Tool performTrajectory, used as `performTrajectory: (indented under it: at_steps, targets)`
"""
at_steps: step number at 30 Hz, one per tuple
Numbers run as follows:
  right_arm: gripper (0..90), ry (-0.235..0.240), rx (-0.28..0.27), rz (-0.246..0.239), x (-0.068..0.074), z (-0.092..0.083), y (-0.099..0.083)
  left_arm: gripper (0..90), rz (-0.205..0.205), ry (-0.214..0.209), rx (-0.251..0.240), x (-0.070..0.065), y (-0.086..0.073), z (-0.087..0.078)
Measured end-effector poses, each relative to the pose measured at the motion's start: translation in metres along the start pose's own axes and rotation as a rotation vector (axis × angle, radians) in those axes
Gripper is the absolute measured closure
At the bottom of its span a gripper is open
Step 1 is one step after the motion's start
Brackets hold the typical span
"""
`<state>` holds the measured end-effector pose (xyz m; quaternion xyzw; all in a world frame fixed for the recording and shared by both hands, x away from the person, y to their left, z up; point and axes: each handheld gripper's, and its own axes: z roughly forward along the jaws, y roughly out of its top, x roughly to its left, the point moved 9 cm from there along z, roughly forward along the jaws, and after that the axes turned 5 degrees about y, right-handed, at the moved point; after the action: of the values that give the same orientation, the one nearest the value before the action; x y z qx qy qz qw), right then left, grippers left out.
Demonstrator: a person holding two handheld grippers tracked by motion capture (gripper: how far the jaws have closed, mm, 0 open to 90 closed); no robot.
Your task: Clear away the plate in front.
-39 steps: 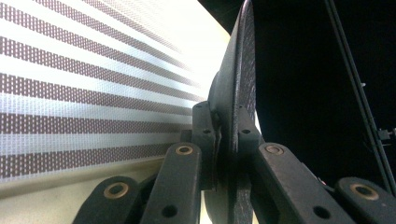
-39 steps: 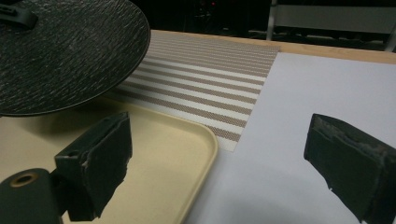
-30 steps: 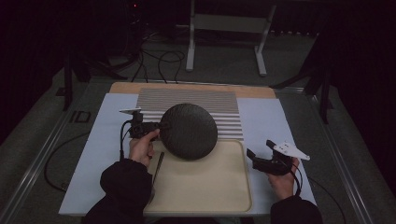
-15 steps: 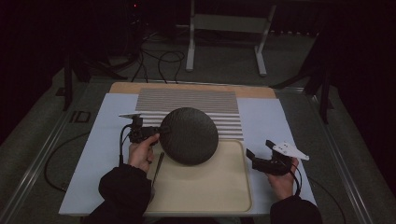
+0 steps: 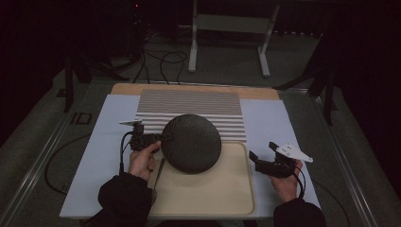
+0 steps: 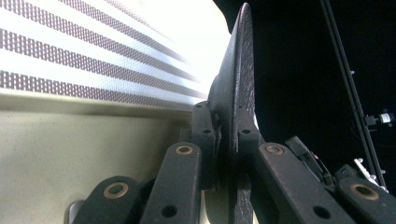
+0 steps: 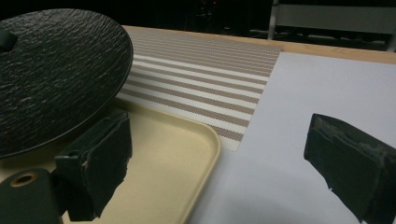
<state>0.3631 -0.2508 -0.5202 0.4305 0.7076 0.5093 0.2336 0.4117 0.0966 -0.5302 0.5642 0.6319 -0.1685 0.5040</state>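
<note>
Black, rough-textured round plate (image 5: 191,143) is pinched at its rim by the left gripper (image 5: 158,138); right gripper (image 5: 261,156) spread.

the round black plate (image 7: 56,79) has a matt, rough face with fine ripples like slate, and its rim (image 6: 243,70) looks grainy. the cream tray (image 7: 187,140) looks like smooth plastic with a dull sheen, the striped mat (image 7: 205,79) like a woven mesh, and the pale sheet (image 7: 327,88) under them like smooth matt paper over a wooden board (image 5: 189,88). the right gripper (image 7: 219,163) has matt black pads (image 7: 348,158) with worn, rough edges, and the left gripper (image 6: 226,140) shows black plastic links with brass-coloured rivets.
</note>
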Motion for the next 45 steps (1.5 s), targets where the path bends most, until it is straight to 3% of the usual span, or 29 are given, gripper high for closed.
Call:
performTrajectory:
  at_steps: [20, 45]
  targets:
    - [8.3, -0.002, 0.001, 0.004, 0.0, 0.0, 0.0, 84.9, -0.011, -0.008, 0.006, 0.004, -0.013, -0.006]
    - [8.3, -0.002, 0.0, 0.003, -0.001, 0.0, 0.0, 84.8, 0.007, -0.003, 0.027, 0.002, -0.031, -0.013]
